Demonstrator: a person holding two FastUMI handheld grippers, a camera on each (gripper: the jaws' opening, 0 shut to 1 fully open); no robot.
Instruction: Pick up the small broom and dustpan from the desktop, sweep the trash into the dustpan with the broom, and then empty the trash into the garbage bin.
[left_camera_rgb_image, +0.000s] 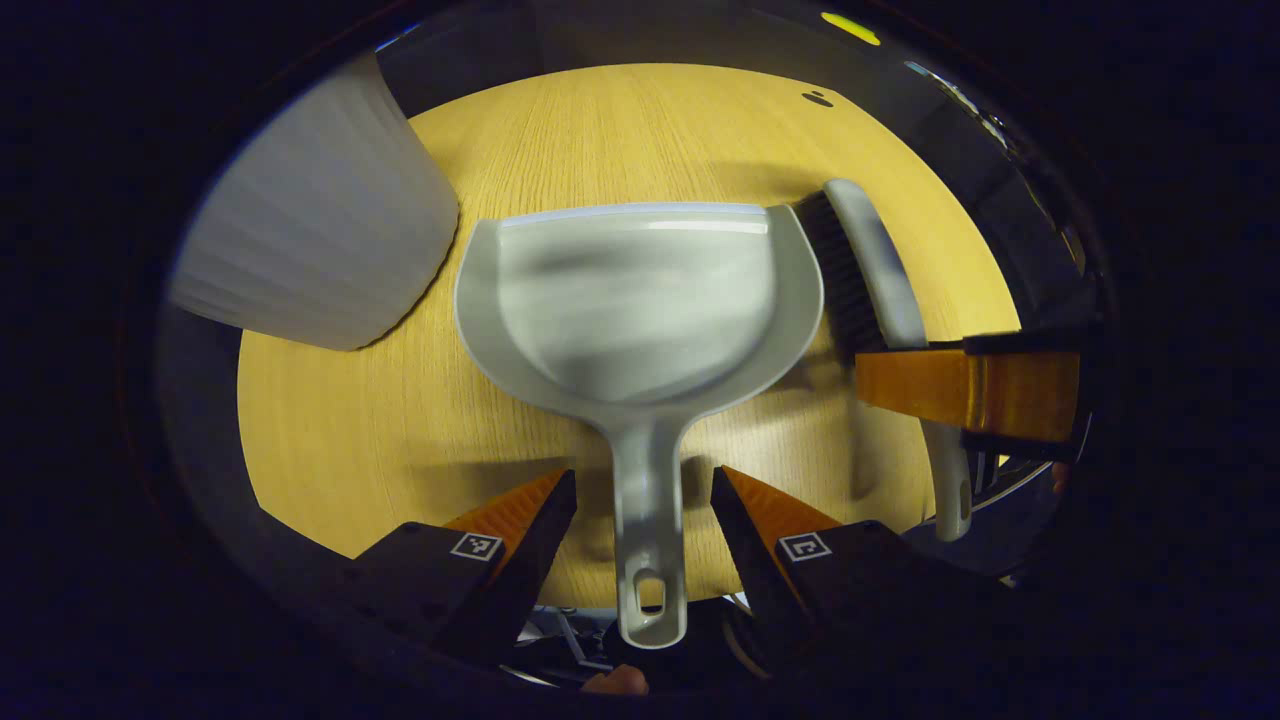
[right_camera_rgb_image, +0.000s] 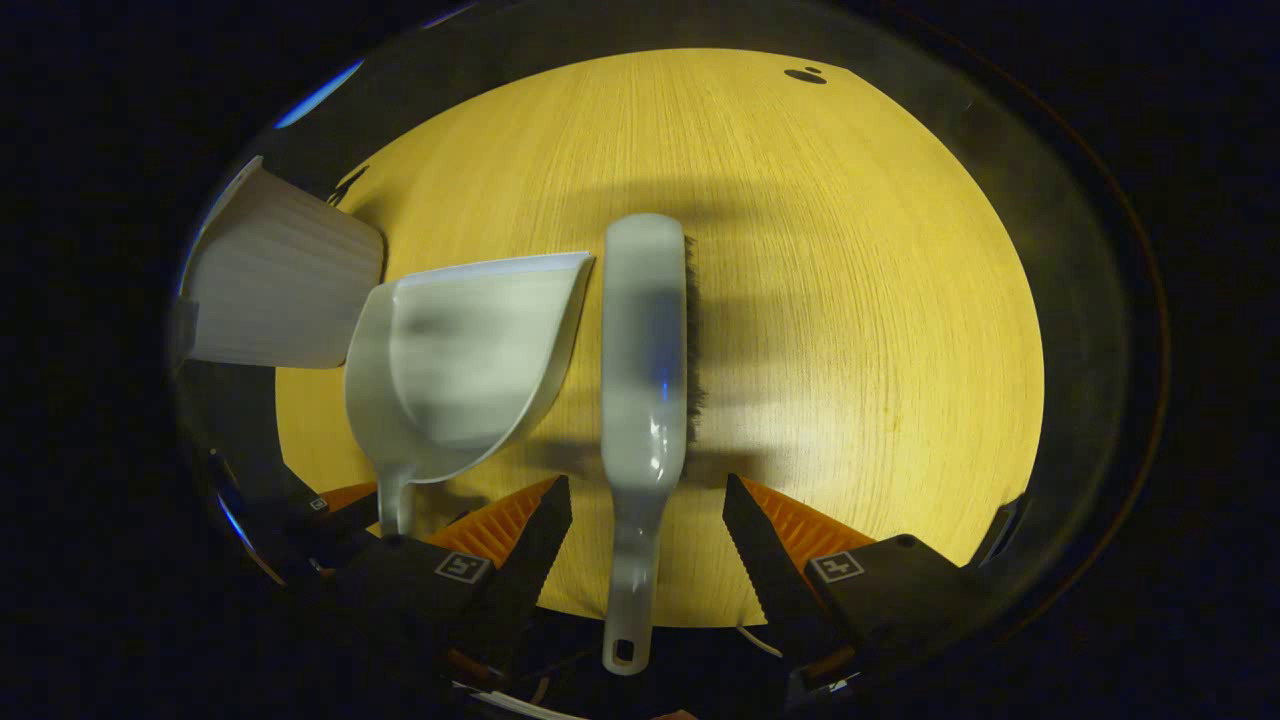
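Note:
The grey dustpan (left_camera_rgb_image: 640, 300) lies flat on the wooden desktop (left_camera_rgb_image: 620, 130), pan mouth pointing away. Its handle runs back between the fingers of my left gripper (left_camera_rgb_image: 645, 475), which stands open astride the handle without pressing it. Just right of the pan lies the small broom (left_camera_rgb_image: 870, 270), dark bristles toward the pan. In the right gripper view the broom (right_camera_rgb_image: 645, 350) is dead ahead, its handle lying between the fingers of my open right gripper (right_camera_rgb_image: 645, 480). The dustpan (right_camera_rgb_image: 470, 350) sits to its left. A small dark bit of trash (right_camera_rgb_image: 805, 75) lies at the far edge.
A white ribbed garbage bin (left_camera_rgb_image: 320, 220) stands at the far left of the desktop, close to the dustpan's left corner, and the bin (right_camera_rgb_image: 280, 290) appears again in the right gripper view. The desk's near edge runs just under both grippers.

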